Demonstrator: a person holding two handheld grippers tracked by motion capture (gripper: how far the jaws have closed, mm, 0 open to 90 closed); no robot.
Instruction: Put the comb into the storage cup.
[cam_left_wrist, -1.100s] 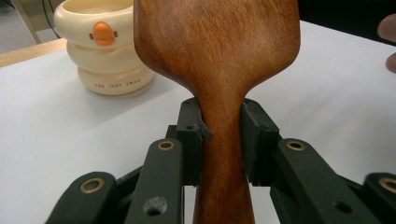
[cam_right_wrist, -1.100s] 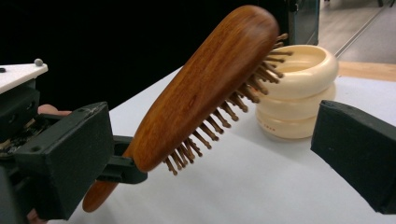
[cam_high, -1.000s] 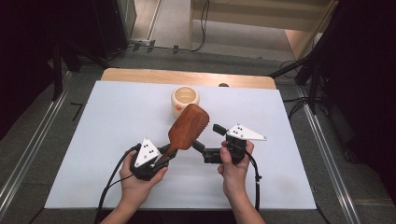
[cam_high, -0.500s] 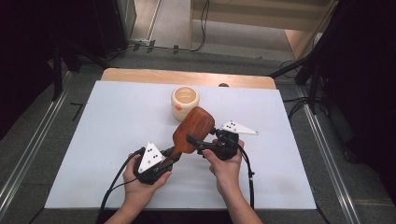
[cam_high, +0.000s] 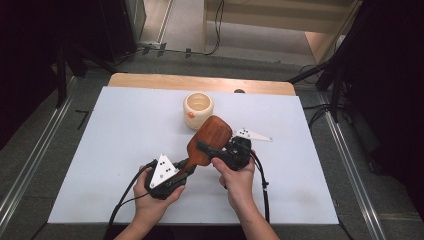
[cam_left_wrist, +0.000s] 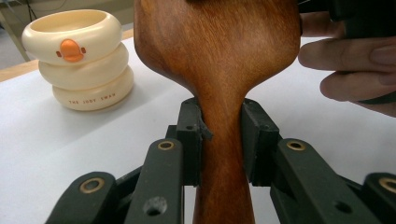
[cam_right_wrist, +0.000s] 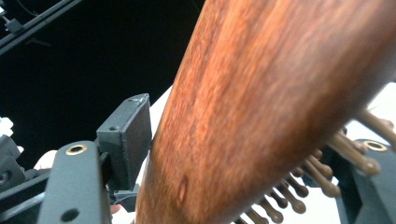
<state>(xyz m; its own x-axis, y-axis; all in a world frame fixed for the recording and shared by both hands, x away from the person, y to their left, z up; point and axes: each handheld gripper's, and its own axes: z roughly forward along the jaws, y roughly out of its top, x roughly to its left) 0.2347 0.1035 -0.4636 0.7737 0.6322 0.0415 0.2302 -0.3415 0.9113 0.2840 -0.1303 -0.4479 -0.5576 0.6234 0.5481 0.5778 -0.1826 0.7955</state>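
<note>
A brown wooden hairbrush (cam_high: 210, 140) is held slanted above the white table (cam_high: 125, 130). My left gripper (cam_high: 186, 162) is shut on its narrow handle; in the left gripper view both pads press the neck (cam_left_wrist: 219, 140) just below the broad head (cam_left_wrist: 219, 70). My right gripper (cam_high: 207, 150) reaches in from the right, its jaws spread wide on either side of the brush head. In the right gripper view (cam_right_wrist: 252, 126) one pad (cam_right_wrist: 130, 135) touches the smooth wooden back (cam_right_wrist: 261, 116), while the bristles (cam_right_wrist: 327, 168) point at the other jaw.
A cream ringed cup (cam_high: 198, 110) with an orange duck mark (cam_left_wrist: 71, 49) stands upright behind the brush, near the table's back. A wooden strip (cam_high: 200, 82) runs along the far edge. Dark stands and cables lie on the floor around the table.
My right gripper has swung left from beside the brush and now has its jaws around the brush head. The left gripper has kept hold of the handle, drifting slightly toward me.
</note>
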